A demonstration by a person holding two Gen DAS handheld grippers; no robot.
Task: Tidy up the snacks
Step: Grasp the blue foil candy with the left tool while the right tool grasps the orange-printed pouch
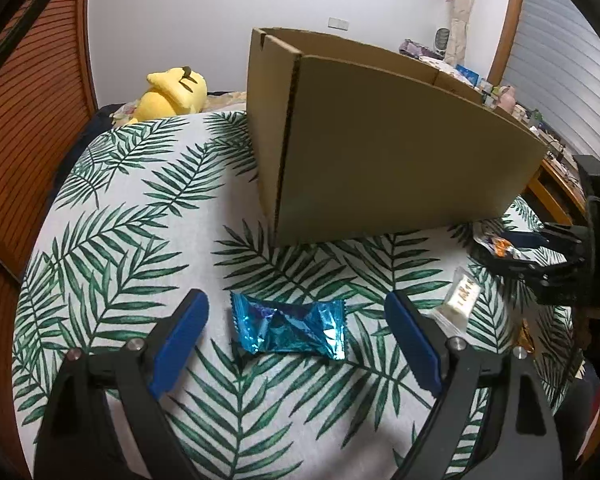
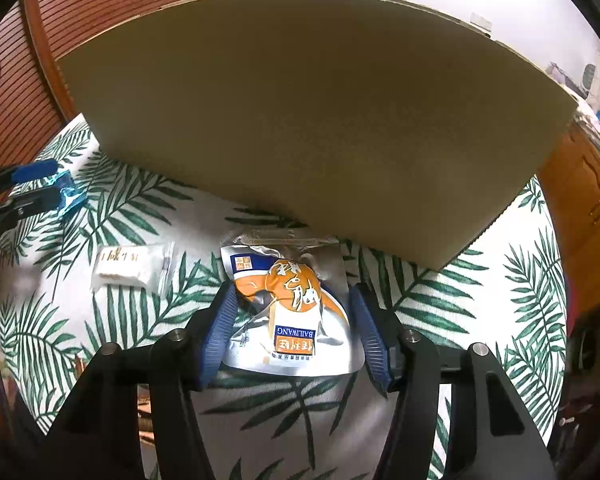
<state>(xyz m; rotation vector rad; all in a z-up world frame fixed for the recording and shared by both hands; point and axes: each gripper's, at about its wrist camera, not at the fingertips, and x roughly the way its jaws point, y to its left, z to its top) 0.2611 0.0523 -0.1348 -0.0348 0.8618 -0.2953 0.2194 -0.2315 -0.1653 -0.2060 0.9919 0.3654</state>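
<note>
Left wrist view: the left gripper (image 1: 296,316) hangs over a table spread with a white cloth printed in green palm leaves (image 1: 112,248). Its blue-padded jaws stand wide apart, and a crinkled blue foil snack packet (image 1: 288,330) lies flat on the cloth between them, touching neither pad. A tall open cardboard box (image 1: 380,160) stands on the cloth beyond it, toward the far edge of the table, its brown wall facing the camera. Near the right edge lies a small clear packet holding a white snack (image 1: 462,296), just beside the right-hand jaw. Farther right, the right gripper (image 1: 536,252) reaches in from the side over a silver and orange pouch (image 1: 500,246). A yellow plush toy (image 1: 172,94) lies past the far left corner of the table, against the white wall.

From the right wrist view, the silver and orange pouch (image 2: 288,308) lies on the cloth close against the foot of the box (image 2: 320,120). The right gripper (image 2: 294,300) has its blue pads on either side of the pouch, the left pad at the pouch's edge and the right pad close to the other edge; I cannot tell whether they are pressing yet, and the pouch rests flat on the table. The clear packet with the white snack (image 2: 128,268) lies to the left of it, apart. At the far left edge the left gripper (image 2: 28,188) shows beside the blue packet (image 2: 70,194).
</note>
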